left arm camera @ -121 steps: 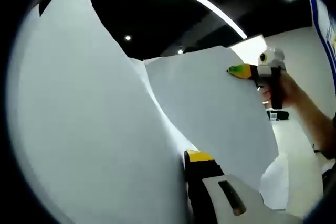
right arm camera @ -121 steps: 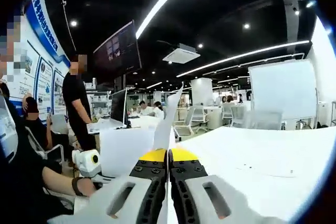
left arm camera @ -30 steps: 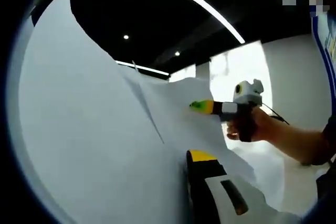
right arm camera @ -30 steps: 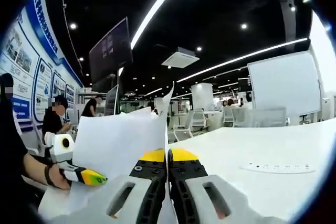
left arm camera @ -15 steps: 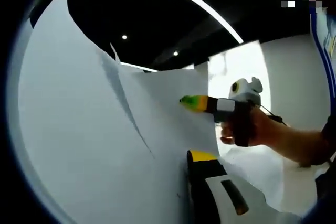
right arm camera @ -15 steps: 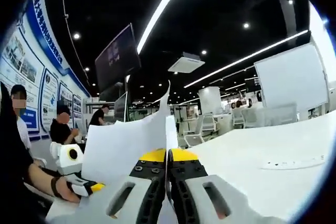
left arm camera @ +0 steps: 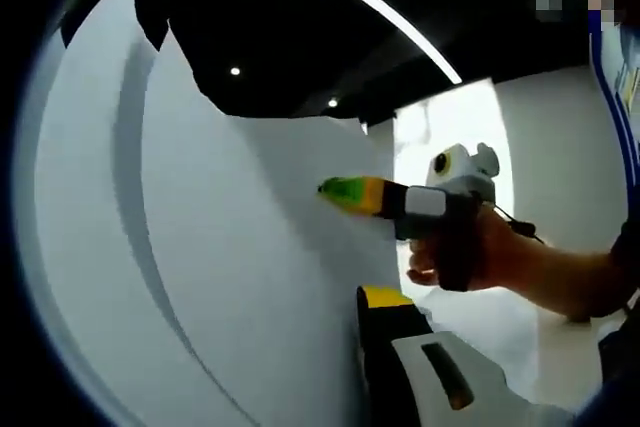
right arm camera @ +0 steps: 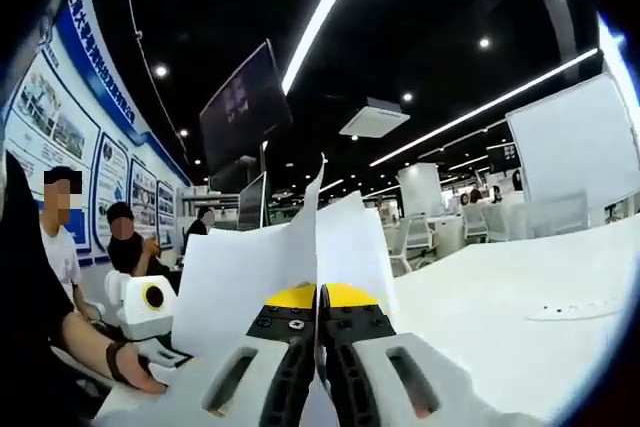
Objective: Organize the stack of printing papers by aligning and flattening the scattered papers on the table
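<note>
A stack of white printing papers (left arm camera: 200, 247) is held upright off the table. In the left gripper view it hides my left gripper's (left arm camera: 358, 299) left jaw. The yellow-tipped right jaw presses against the sheets, so the gripper is shut on them. My right gripper (left arm camera: 332, 189), held by a hand (left arm camera: 470, 252), comes in from the right and pinches the sheets with green-yellow tips. In the right gripper view my right gripper (right arm camera: 318, 295) is shut on the papers (right arm camera: 250, 277), which rise edge-on between its jaws. The left gripper's white body (right arm camera: 142, 309) sits low on the left, behind the sheets.
A white table (right arm camera: 500, 317) stretches to the right, with a small flat item (right arm camera: 582, 309) lying on it. Seated people (right arm camera: 125, 237) and a blue wall poster (right arm camera: 60, 117) are on the left. A dark monitor (right arm camera: 245, 97) hangs overhead. White boards (right arm camera: 565, 157) stand far right.
In the left gripper view the right gripper has slid left along the papers and come closer. The loose, creased sheets have drawn together into a flatter stack.
</note>
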Demonstrator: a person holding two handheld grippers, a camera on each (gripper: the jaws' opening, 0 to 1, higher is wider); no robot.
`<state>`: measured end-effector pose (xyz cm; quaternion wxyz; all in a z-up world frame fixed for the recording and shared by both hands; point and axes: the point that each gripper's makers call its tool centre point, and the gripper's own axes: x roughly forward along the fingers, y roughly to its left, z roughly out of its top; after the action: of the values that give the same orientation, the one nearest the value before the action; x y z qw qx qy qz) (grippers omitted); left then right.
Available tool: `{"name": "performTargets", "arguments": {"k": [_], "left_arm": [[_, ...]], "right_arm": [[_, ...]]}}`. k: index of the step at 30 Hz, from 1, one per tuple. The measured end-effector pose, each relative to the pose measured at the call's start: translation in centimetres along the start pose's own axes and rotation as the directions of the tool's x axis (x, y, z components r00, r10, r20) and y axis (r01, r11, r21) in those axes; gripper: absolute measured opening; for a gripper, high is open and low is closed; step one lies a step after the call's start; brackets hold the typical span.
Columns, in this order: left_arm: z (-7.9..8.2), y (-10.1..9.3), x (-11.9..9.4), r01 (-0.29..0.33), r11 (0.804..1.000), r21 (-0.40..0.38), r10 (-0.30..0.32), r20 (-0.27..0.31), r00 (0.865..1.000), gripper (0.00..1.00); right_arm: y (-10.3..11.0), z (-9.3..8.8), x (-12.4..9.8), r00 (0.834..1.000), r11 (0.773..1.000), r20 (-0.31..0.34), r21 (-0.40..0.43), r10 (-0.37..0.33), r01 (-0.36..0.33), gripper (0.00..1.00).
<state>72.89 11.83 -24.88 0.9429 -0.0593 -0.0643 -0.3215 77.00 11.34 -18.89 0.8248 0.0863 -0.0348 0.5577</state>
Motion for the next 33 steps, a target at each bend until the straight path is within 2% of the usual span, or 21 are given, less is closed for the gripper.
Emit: {"name": "performTargets", "arguments": {"k": [10,15,20,33], "left_arm": [[-0.1,-0.1,0.0,-0.001,1.0,0.001,0.001,-0.001,1.0,0.15],[-0.1,-0.1,0.0,0.001,1.0,-0.002,-0.001,-0.001,1.0,0.15],[-0.2,-0.1,0.1,0.001,1.0,-0.003,-0.001,-0.005,1.0,0.16],[-0.2,-0.1,0.1,0.005,1.0,0.005,-0.005,-0.005,1.0,0.15]], "right_arm": [[0.8,0.3,0.2,1.0,1.0,0.017,-0.021,0.022,-0.022,0.0],[0.9,0.4,0.2,0.999,1.0,0.025,-0.004,0.029,-0.029,0.0],[1.6,0.4,0.5,0.999,0.999,0.023,-0.032,0.045,-0.044,0.0],[1.9,1.2,0.5,0.997,0.998,0.057,-0.03,0.057,-0.055,0.0]]}}
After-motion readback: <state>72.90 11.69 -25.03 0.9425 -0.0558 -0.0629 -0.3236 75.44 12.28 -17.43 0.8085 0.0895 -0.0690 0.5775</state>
